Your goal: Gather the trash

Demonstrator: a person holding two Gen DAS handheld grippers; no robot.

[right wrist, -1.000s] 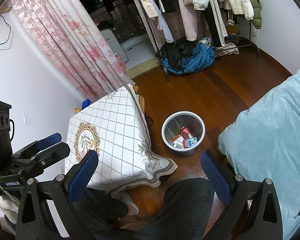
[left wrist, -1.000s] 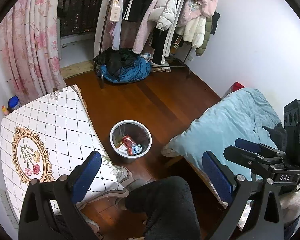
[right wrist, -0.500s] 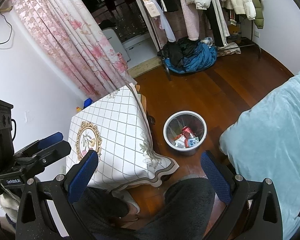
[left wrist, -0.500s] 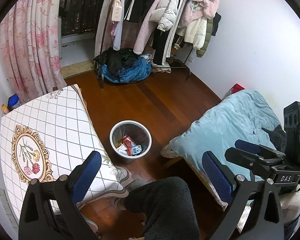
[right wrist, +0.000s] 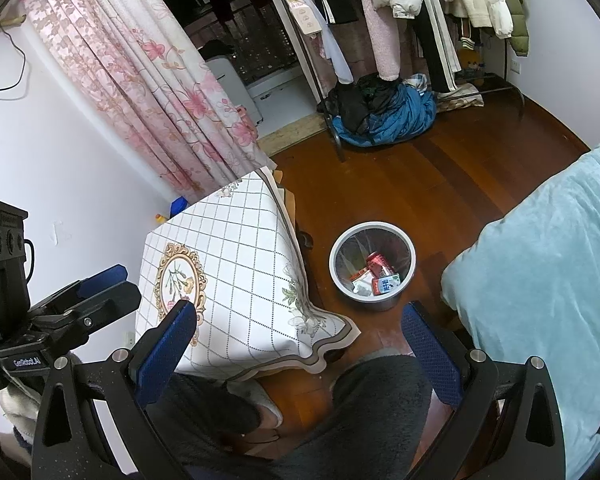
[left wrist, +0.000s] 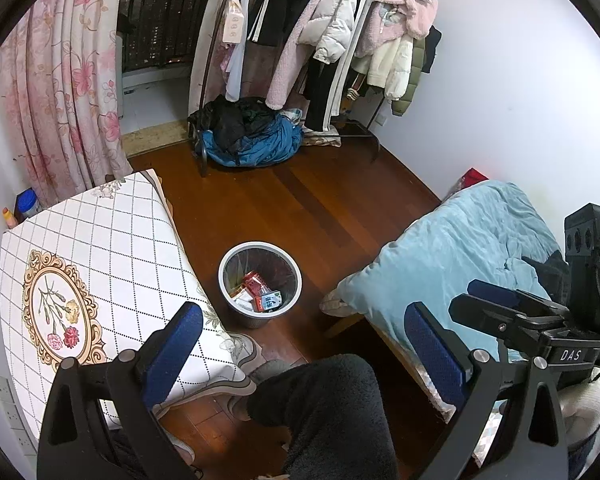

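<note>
A round grey waste bin [left wrist: 260, 286] [right wrist: 372, 266] stands on the wooden floor between the table and the bed. Inside it lie red wrappers [left wrist: 256, 282] [right wrist: 378, 264] and a small blue-and-white carton [left wrist: 270, 302] [right wrist: 388, 283]. My left gripper [left wrist: 304, 332] hangs high above the floor, open, with nothing between its blue pads. My right gripper [right wrist: 298, 330] is also held high and open, with nothing in it. In the left wrist view the right gripper shows at the right edge over the bed; in the right wrist view the left gripper shows at the left edge.
A table with a white checked cloth [left wrist: 84, 264] [right wrist: 228, 264] stands left of the bin. A bed with a light blue cover [left wrist: 460, 252] [right wrist: 540, 280] is on the right. A clothes rack [left wrist: 332, 40] and a clothes pile [left wrist: 248, 136] stand at the back. A person's dark trouser leg [left wrist: 332, 412] is below.
Both views have shifted slightly; the bin sits a little further right in the right wrist view. Both grippers stay open and hold nothing.
</note>
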